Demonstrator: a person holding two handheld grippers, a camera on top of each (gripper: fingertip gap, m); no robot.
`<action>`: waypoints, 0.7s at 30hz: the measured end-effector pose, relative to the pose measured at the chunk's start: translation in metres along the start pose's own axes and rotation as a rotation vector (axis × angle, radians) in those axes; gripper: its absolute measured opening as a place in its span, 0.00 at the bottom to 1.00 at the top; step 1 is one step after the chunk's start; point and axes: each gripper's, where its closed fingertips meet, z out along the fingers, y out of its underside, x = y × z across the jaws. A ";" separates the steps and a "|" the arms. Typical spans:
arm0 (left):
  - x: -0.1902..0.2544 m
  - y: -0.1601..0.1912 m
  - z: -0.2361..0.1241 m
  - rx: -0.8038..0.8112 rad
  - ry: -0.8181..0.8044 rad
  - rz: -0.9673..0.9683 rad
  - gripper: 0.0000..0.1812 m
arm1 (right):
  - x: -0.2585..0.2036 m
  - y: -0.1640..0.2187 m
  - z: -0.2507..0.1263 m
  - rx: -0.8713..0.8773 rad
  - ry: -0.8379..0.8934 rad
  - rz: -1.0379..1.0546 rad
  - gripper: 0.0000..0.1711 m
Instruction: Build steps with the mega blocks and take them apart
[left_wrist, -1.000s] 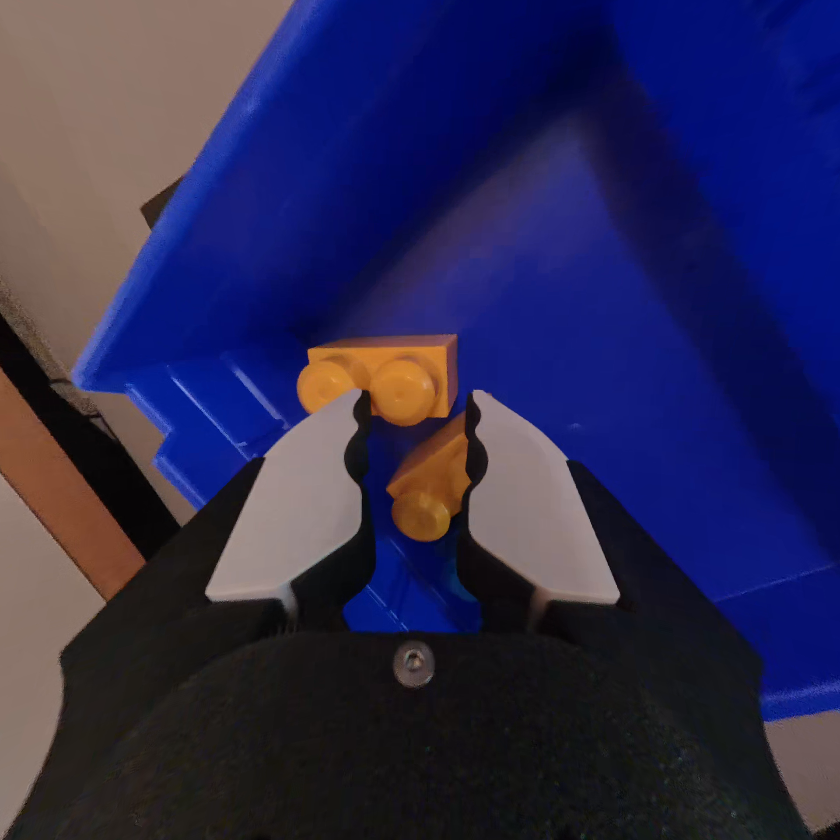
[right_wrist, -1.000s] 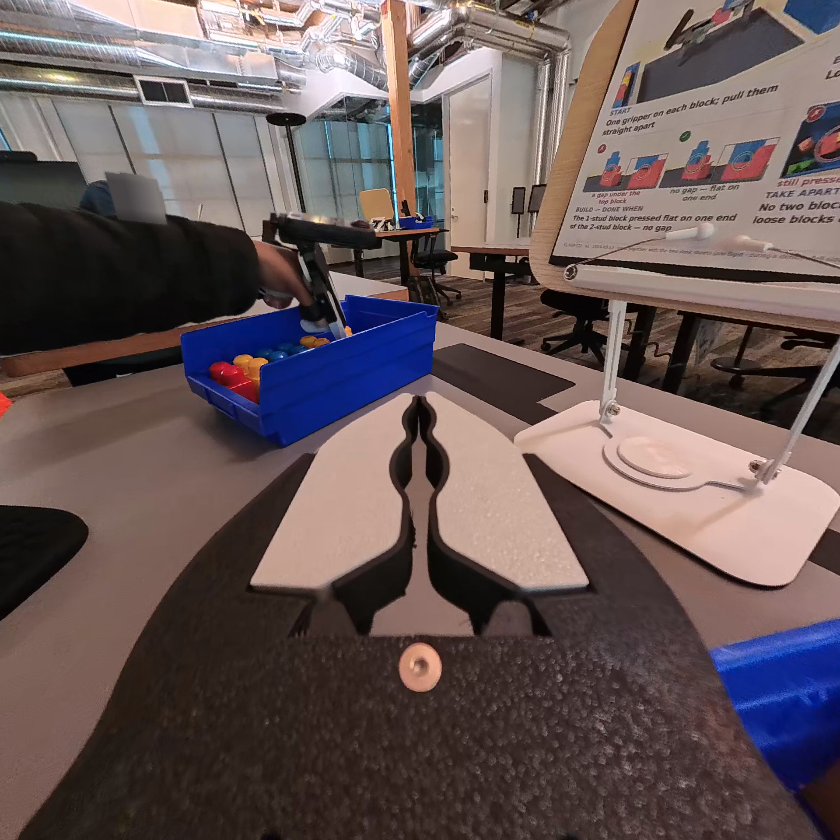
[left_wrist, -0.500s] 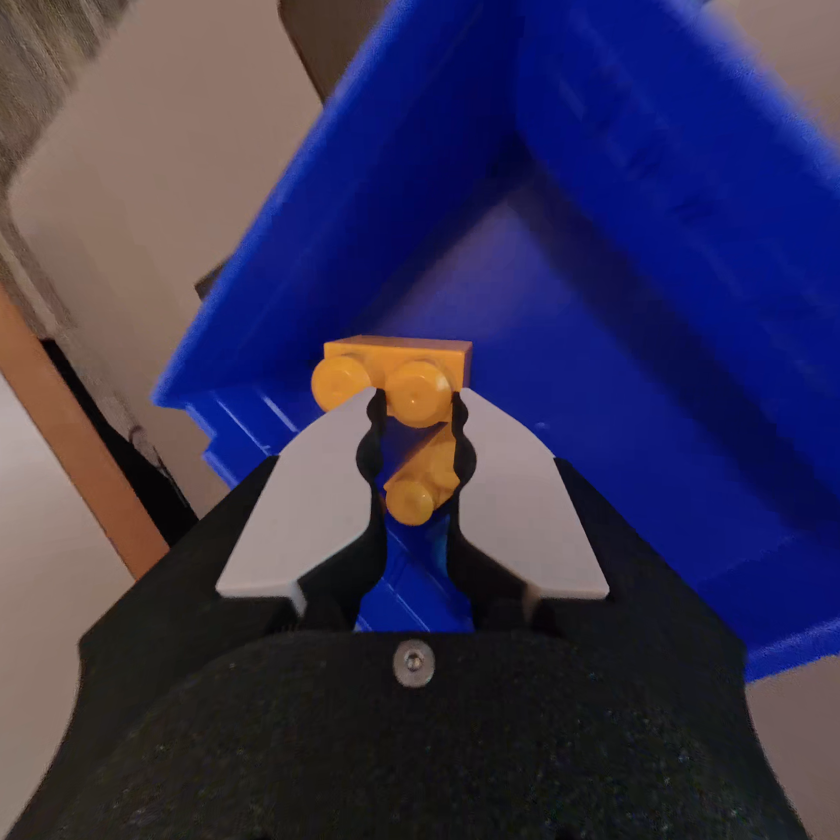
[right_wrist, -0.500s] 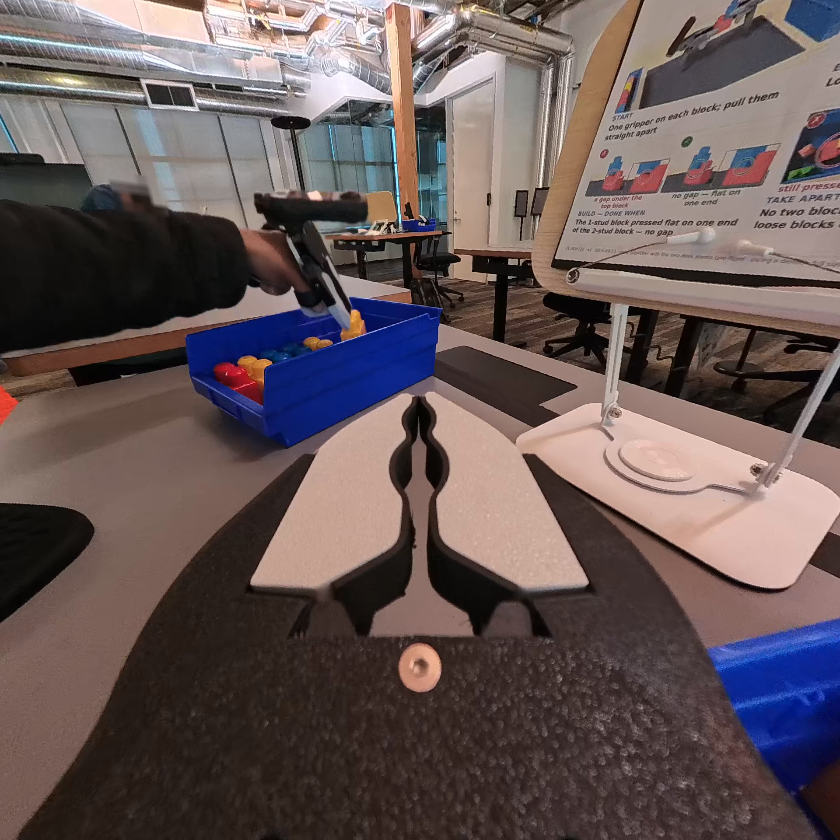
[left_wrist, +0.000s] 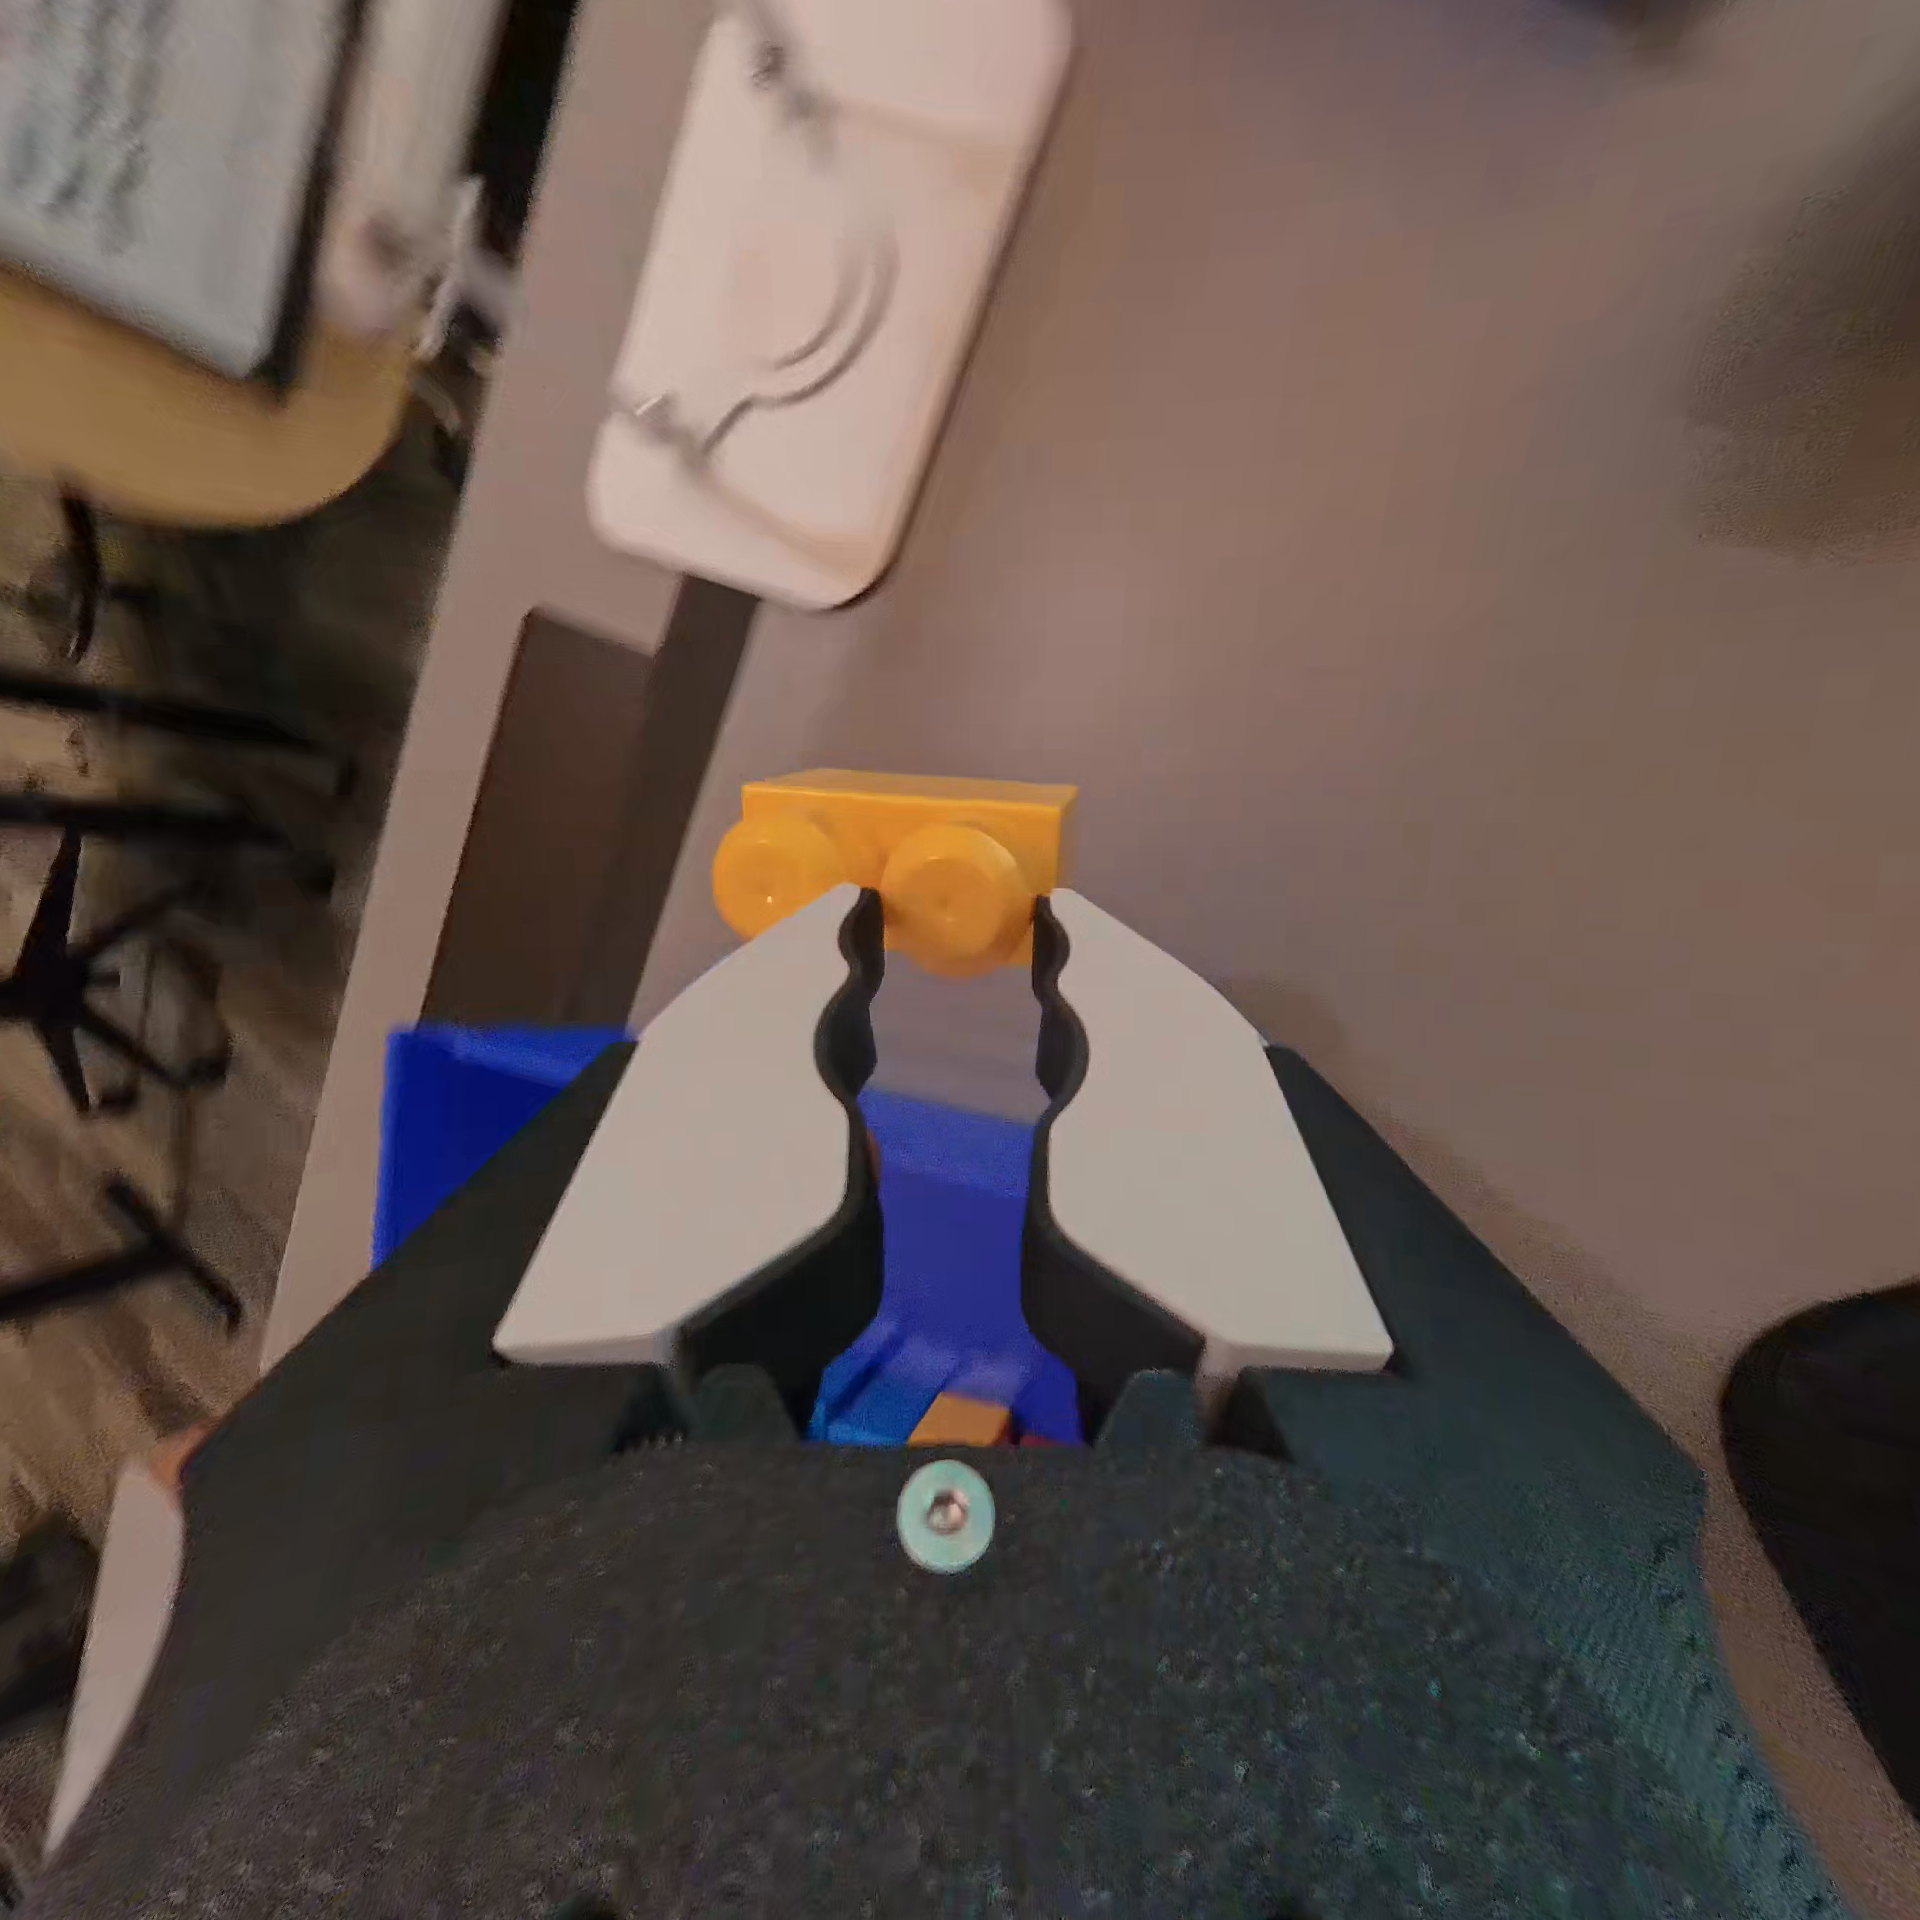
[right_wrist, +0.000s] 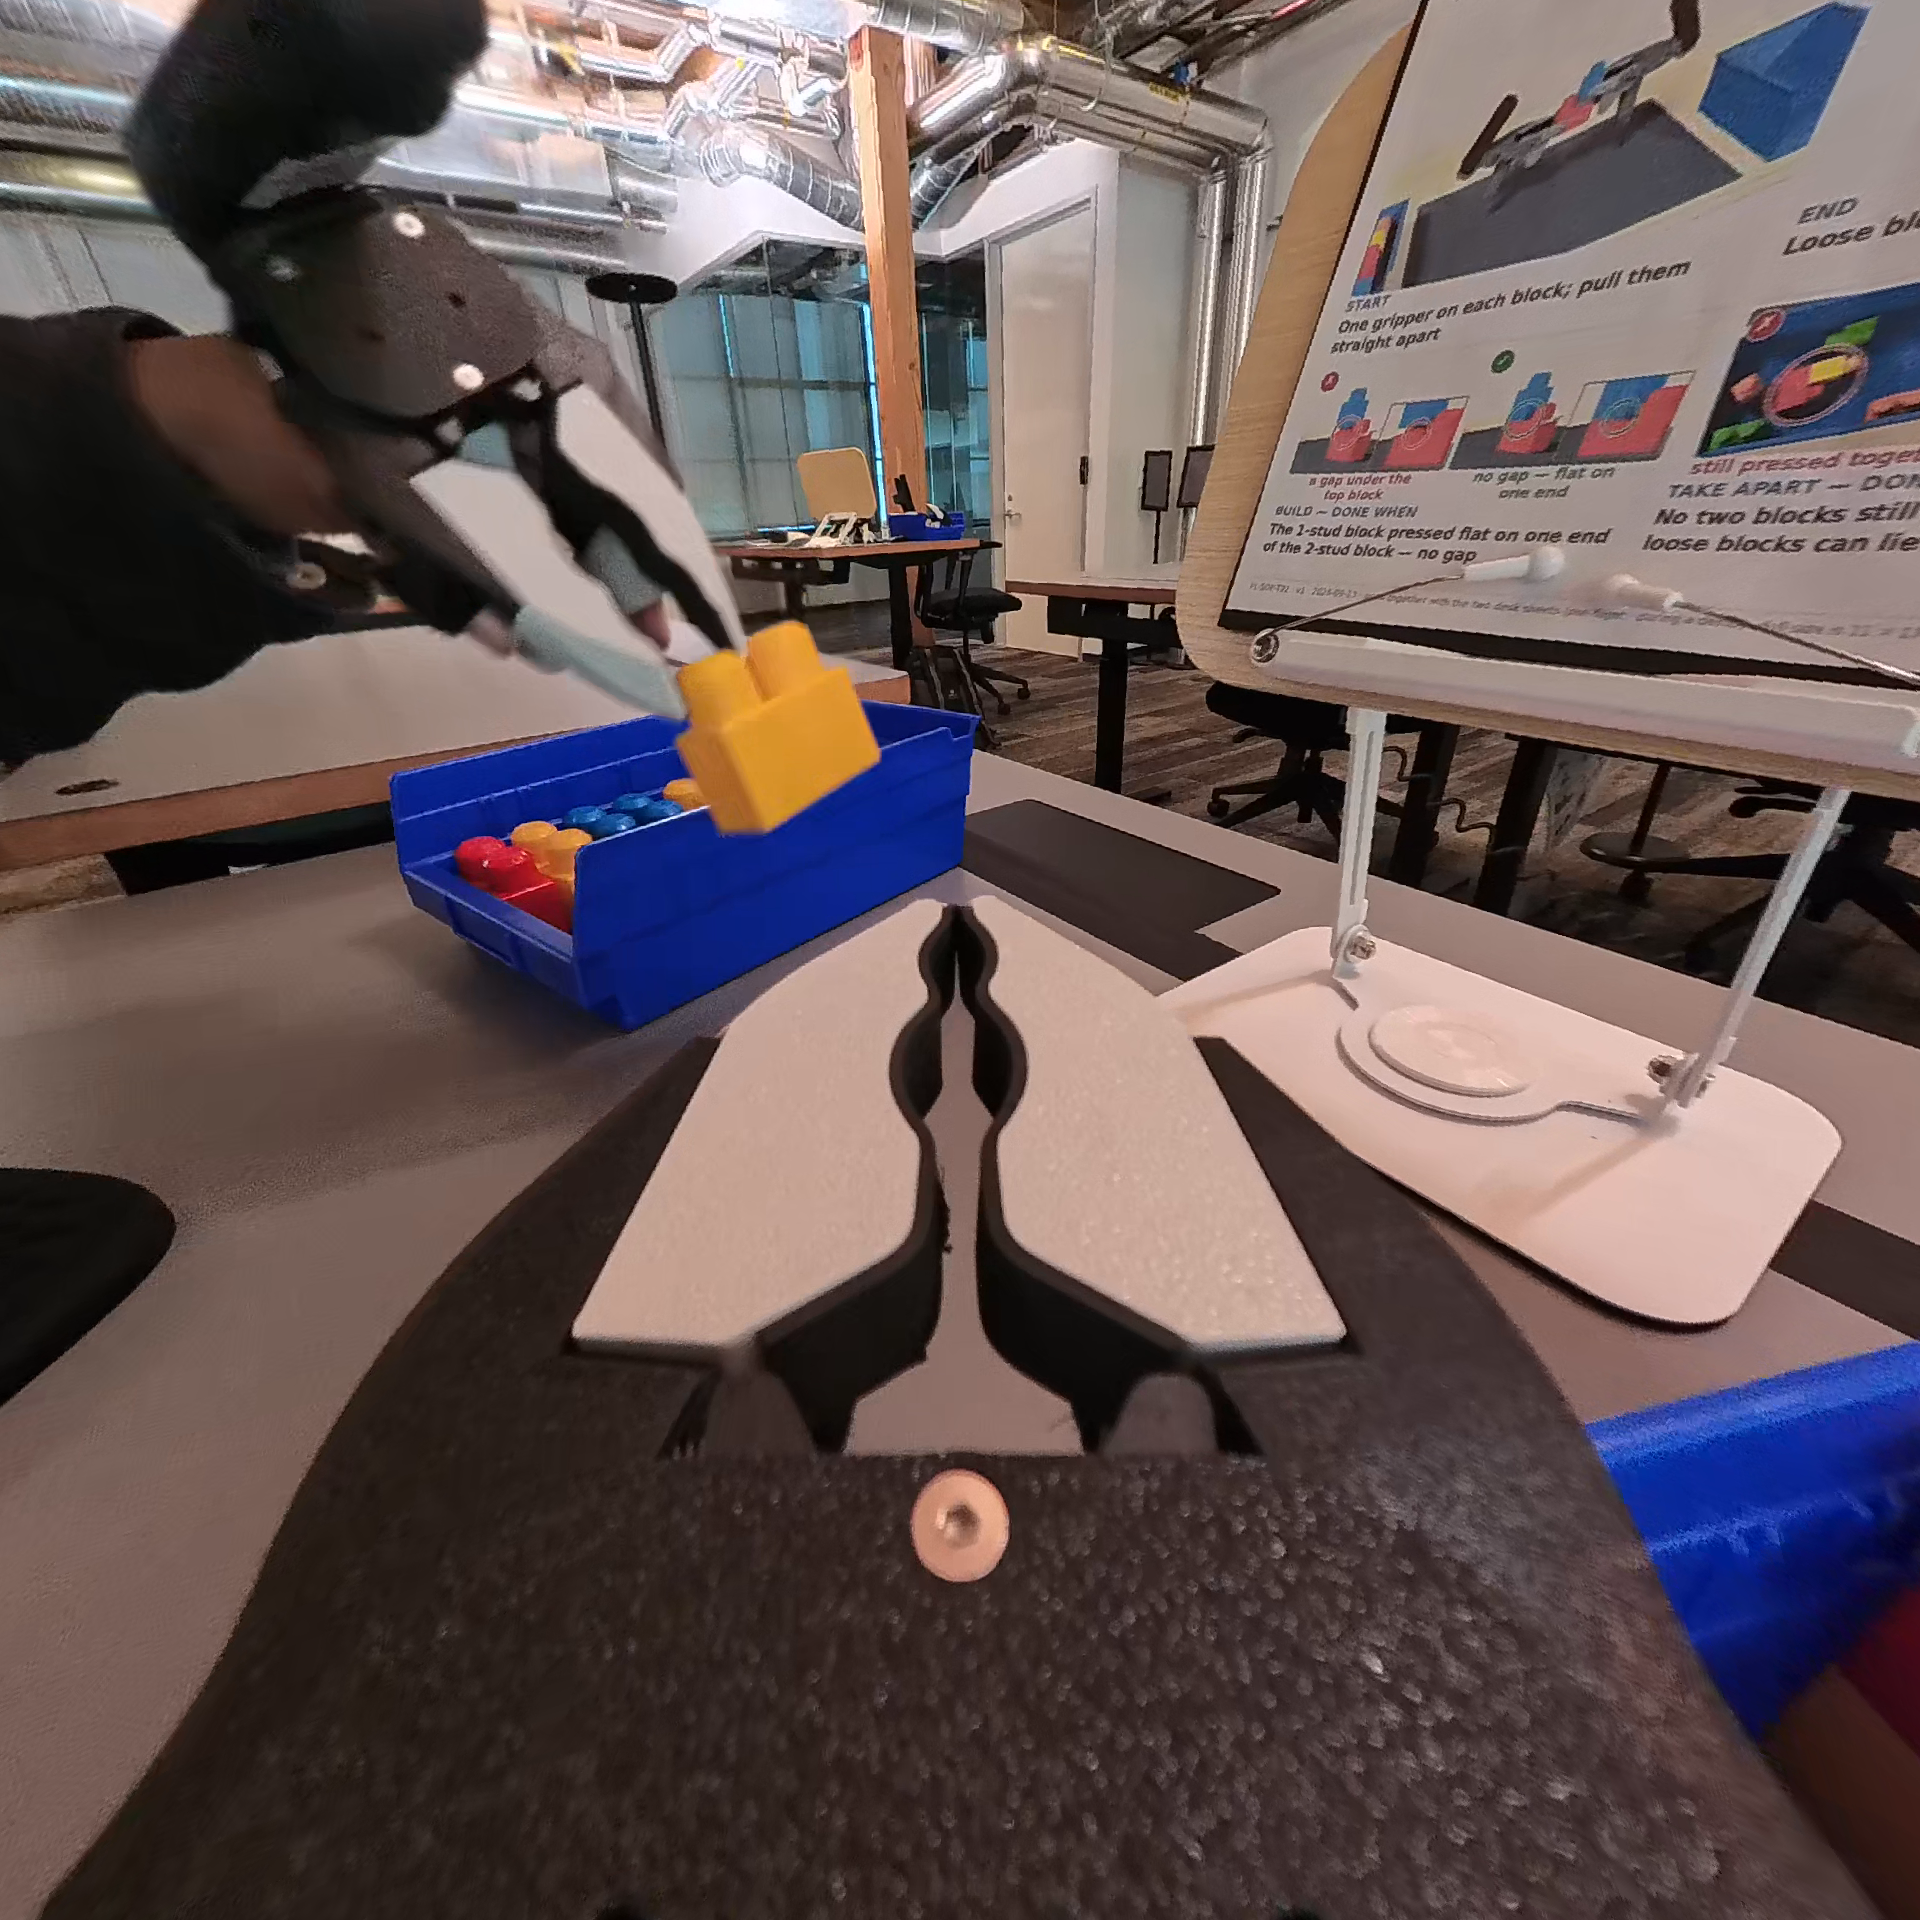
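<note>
Above the blue bin (right_wrist: 727, 935), the left claw (left_wrist: 951, 909) grasps a two-stud yellow block (left_wrist: 904, 842) by one stud, holding it in the air clear of the bin's rim. Inside the bin lie red, yellow and blue blocks (right_wrist: 540, 857). Low over the grey table (right_wrist: 260, 1039), the right claw (right_wrist: 958, 925) is clenched with nothing between its fingers. Beside it, a white stand (right_wrist: 1507, 1132) carries an instruction sheet (right_wrist: 1621, 343).
</note>
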 end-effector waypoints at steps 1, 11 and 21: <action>0.019 -0.008 0.005 0.009 0.033 0.060 0.16 | 0.001 0.000 -0.001 0.001 0.002 0.000 0.00; 0.153 -0.026 0.052 -0.065 0.300 0.376 0.15 | 0.004 0.000 -0.003 -0.004 0.012 -0.003 0.00; 0.176 -0.026 0.081 -0.078 0.326 0.380 0.16 | 0.005 0.001 -0.003 -0.009 0.014 -0.006 0.00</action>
